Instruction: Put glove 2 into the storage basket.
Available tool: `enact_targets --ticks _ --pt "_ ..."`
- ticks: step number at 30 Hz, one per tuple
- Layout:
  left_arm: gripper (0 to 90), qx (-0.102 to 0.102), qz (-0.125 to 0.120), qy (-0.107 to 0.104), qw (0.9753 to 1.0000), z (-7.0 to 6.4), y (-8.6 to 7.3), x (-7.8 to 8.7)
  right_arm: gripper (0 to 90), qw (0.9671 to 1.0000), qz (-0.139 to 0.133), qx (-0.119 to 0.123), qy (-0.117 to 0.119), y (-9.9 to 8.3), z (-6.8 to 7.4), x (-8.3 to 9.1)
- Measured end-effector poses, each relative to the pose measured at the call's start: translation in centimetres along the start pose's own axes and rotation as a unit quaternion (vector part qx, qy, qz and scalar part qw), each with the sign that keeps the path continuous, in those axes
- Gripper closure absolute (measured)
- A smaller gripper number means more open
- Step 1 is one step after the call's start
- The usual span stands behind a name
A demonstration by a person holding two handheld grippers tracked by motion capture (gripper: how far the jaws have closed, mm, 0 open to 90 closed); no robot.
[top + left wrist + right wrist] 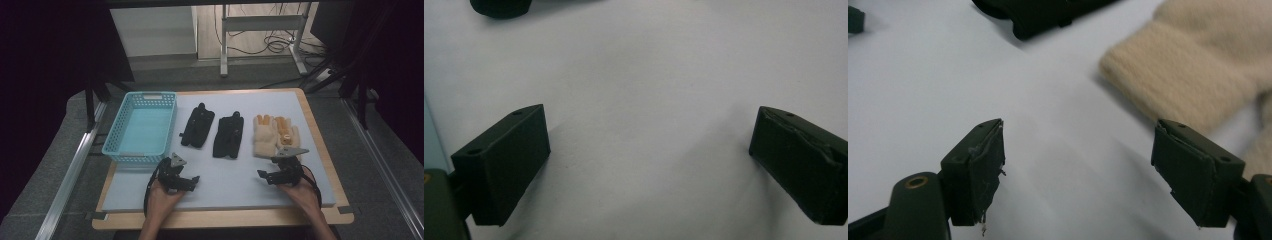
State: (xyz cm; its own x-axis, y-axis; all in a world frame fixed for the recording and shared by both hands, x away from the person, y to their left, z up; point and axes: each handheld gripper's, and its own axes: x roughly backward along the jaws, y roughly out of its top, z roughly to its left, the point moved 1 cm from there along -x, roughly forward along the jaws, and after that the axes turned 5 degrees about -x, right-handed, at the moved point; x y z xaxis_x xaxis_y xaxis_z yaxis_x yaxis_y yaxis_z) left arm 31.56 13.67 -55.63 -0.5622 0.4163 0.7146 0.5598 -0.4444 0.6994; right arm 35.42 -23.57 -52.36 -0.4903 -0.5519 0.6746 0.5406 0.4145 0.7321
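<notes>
1. Gloves first: the cream pair (pixel 275 136) lies on the right of the mat, just beyond our right gripper (pixel 266 175), and we see its knitted cuff (pixel 1168 75) close ahead of that gripper's jaws.
2. Our right gripper's jaws stand wide apart over bare mat (pixel 1073 165), with nothing between them and nothing touched.
3. Our left gripper (pixel 192 181) is just the same: jaws spread wide, white mat between them, holding nothing.
4. Moving outward, each gripper sits in a hand at the near edge of the mat, the left hand (pixel 162 197) low on the left and the right hand (pixel 300 192) low on the right, well apart from each other.
5. A black glove (pixel 228 136) lies in the middle of the mat, beside the cream pair; its dark cuff edge (pixel 1048 15) shows at the top of the right gripper view.
6. A second black glove (pixel 197 125) lies left of that one, near but apart, and a dark bit of glove (pixel 501 7) peeks in at the top of the left gripper view.
7. Farthest left, the blue basket (pixel 118 145) sits on the mat beside the black gloves, just beyond our left gripper.
8. All of it rests on the wooden table (pixel 325 150).
</notes>
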Motion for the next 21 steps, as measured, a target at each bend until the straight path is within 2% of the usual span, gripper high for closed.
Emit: enact_targets --ticks 7,8,11,14,21 --pt "3.3 0.0 0.0 0.0 1.0 0.0 0.0 0.0 21.1 0.9999 -0.006 0.012 0.007 2.0 0.6 -0.6" --pt "3.3 0.0 0.0 0.0 1.0 0.0 0.0 0.0 21.2 0.9999 -0.004 0.015 0.007 2.8 0.6 -1.1" --pt "3.3 0.0 0.0 0.0 1.0 0.0 0.0 0.0 21.5 0.9998 -0.001 0.017 0.007 3.4 0.6 -1.6" --pt "3.3 0.0 0.0 0.0 1.0 0.0 0.0 0.0 23.9 0.9998 0.001 0.014 0.015 4.5 0.6 -2.4" --pt "3.4 0.001 0.0 0.0 1.0 0.0 0.0 0.0 28.5 0.9997 -0.001 0.016 0.017 6.3 0.5 -3.3"
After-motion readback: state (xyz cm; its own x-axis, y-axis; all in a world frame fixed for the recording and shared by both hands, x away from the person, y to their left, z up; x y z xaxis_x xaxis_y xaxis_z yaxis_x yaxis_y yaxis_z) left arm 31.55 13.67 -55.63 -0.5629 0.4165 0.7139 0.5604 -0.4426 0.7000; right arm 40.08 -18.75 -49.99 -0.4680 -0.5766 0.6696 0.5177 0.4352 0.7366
